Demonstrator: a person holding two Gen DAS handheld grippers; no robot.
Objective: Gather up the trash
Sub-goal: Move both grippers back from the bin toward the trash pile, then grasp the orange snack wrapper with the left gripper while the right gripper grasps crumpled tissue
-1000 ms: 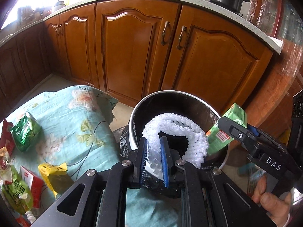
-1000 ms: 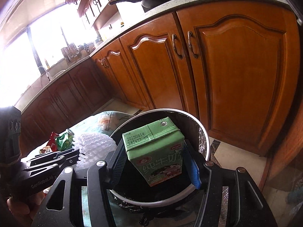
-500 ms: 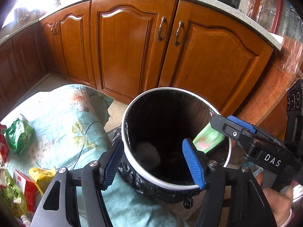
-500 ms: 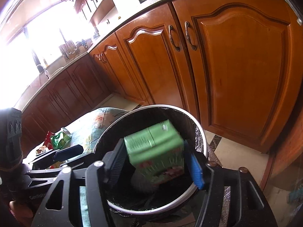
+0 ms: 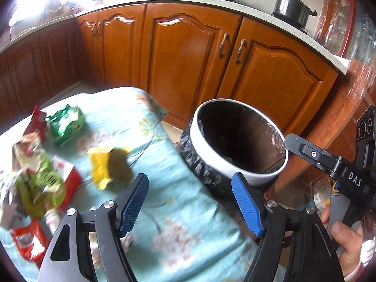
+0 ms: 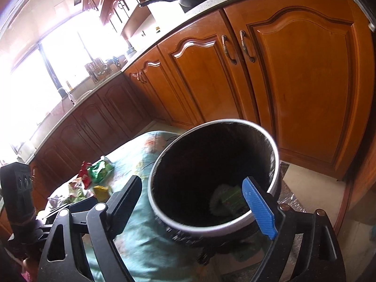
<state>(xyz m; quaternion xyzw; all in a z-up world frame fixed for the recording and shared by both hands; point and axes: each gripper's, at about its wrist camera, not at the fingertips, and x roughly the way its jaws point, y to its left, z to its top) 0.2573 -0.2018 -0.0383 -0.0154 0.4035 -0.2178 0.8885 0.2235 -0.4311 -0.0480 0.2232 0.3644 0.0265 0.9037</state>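
A white-rimmed trash bin (image 5: 211,145) with a black liner stands beside the floral cloth. Inside it lie a green milk carton (image 6: 231,198) and a white foam net (image 6: 215,203), and in the left wrist view only a green scrap shows. My left gripper (image 5: 189,181) hangs over the cloth just left of the bin, its jaws opening with nothing between them. My right gripper (image 6: 191,183) is above the bin's near rim (image 6: 188,226), jaws also opening and empty. Loose trash lies on the cloth: a yellow wrapper (image 5: 105,166), a green bag (image 5: 67,123) and a red pack (image 5: 68,176).
The teal floral cloth (image 5: 178,223) covers a low surface beside the bin. Wooden cabinet doors (image 5: 188,65) stand close behind, with a pot (image 5: 291,7) on the counter. A person's hand (image 5: 345,242) holds the right gripper. More wrappers (image 5: 35,178) crowd the cloth's left edge.
The left gripper let go of the foam net and the right let go of the green carton. Both dropped into the bin. The left gripper then swung left over the cloth.
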